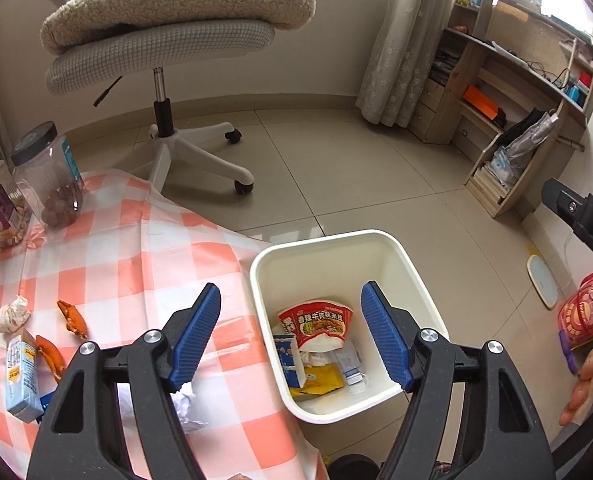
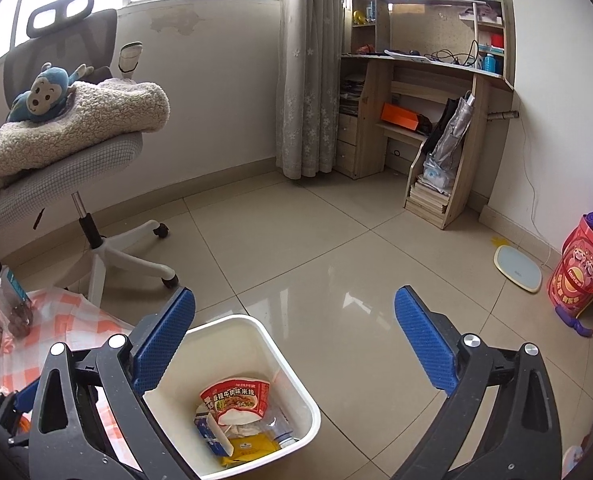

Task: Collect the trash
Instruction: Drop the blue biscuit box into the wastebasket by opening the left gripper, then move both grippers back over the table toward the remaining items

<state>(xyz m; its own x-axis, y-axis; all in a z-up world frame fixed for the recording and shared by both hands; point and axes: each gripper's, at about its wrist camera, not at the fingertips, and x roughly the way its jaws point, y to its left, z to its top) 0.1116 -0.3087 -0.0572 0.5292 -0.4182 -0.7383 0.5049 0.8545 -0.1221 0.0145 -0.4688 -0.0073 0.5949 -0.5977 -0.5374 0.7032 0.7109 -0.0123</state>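
Observation:
A white bin stands on the floor against the table edge. It holds a red noodle-cup lid, a blue carton and a yellow packet. My left gripper hangs open above the bin, nothing between its blue pads. On the checked tablecloth lie a crumpled tissue, orange peels, a small blue-white carton and crumpled paper under the left finger. My right gripper is open wide and empty, above the floor just right of the bin.
Two jars stand at the table's far corner. A swivel chair with a fleece blanket is beyond the table. A wooden desk shelf, a floor scale and a red tin line the right wall.

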